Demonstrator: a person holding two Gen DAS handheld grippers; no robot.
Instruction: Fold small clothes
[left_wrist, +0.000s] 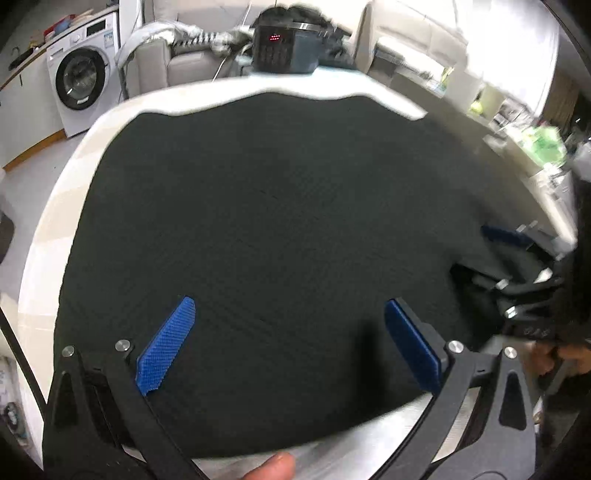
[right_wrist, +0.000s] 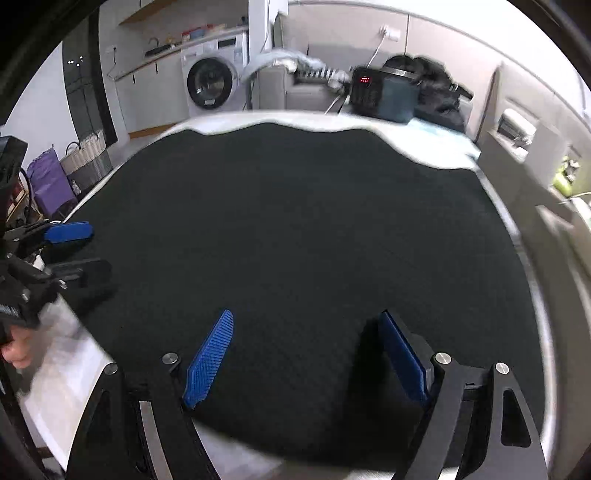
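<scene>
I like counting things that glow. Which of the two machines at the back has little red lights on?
The dark box on the table's far end shows red lights. The white washing machine shows none.

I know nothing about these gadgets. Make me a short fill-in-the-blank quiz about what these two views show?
1. The large cloth spread over the white table is ____ in colour.
2. The pads on the gripper fingers are ____ in colour.
3. The jaws of the left gripper and the right gripper both stand ____, with nothing gripped.
4. The white appliance with a round door by the back wall is a ____.

Missing words: black; blue; open; washing machine
</scene>
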